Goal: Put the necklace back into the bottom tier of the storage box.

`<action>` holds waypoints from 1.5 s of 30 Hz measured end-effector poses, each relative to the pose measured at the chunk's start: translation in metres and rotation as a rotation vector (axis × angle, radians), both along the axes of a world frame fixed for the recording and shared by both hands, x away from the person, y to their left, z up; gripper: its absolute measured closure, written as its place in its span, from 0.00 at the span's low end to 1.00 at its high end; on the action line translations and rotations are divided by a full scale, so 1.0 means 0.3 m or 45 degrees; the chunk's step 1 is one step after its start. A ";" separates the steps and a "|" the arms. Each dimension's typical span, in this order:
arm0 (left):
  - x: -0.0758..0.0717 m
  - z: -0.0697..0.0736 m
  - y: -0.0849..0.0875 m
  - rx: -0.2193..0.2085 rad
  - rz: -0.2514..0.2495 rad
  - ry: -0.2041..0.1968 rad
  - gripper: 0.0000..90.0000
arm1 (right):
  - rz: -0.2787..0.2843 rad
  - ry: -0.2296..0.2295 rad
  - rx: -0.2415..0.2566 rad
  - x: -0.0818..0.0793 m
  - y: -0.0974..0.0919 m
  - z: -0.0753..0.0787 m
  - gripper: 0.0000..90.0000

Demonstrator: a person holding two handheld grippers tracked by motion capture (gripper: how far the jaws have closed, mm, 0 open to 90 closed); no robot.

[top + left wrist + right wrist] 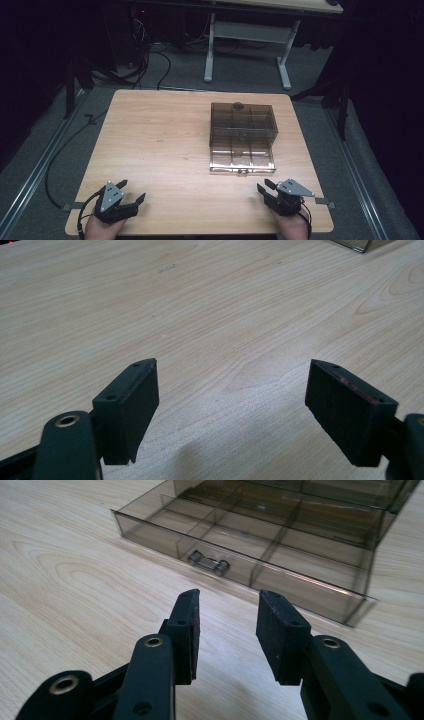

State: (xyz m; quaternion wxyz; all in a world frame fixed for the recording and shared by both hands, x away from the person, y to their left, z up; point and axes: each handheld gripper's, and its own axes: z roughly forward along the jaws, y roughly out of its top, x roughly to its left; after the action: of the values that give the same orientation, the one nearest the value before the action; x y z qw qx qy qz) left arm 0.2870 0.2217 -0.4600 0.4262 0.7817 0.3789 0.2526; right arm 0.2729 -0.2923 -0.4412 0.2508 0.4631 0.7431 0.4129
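Wooden table (165, 150), one drawer box (242, 136), two grippers (131, 192) (263, 186)

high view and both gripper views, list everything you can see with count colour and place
table: 1, light wood, centre of the high view
drawer box: 1, smoky clear plastic with dividers, right of table centre
drawer: 1, same smoky plastic, pulled partly out toward the person, compartments look empty
drawer handle: 1, small metal, front middle of the drawer
second table: 1, white legs, on the floor beyond
cables: several, black, on the grey floor at far left
left gripper: 1, black, near left table edge, jaws wide apart
right gripper: 1, black, near right edge facing the drawer, jaws apart
hands: 2, at the bottom edge
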 end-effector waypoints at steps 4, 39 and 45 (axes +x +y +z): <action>0.000 0.000 0.000 -0.002 -0.001 0.000 0.24 | -0.019 0.006 -0.002 -0.006 -0.035 -0.001 0.69; 0.002 0.000 0.000 0.002 0.001 0.003 0.25 | -0.301 0.136 0.039 -0.057 -0.283 -0.010 0.39; 0.002 0.000 0.000 0.003 -0.001 0.005 0.25 | -0.314 0.229 -0.023 -0.037 -0.275 -0.047 0.37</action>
State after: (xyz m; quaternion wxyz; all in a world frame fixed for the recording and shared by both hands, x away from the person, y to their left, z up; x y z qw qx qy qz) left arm 0.2876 0.2216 -0.4601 0.4246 0.7828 0.3790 0.2515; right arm 0.2620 -0.3747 -0.4552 0.2362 0.5837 0.7037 0.3293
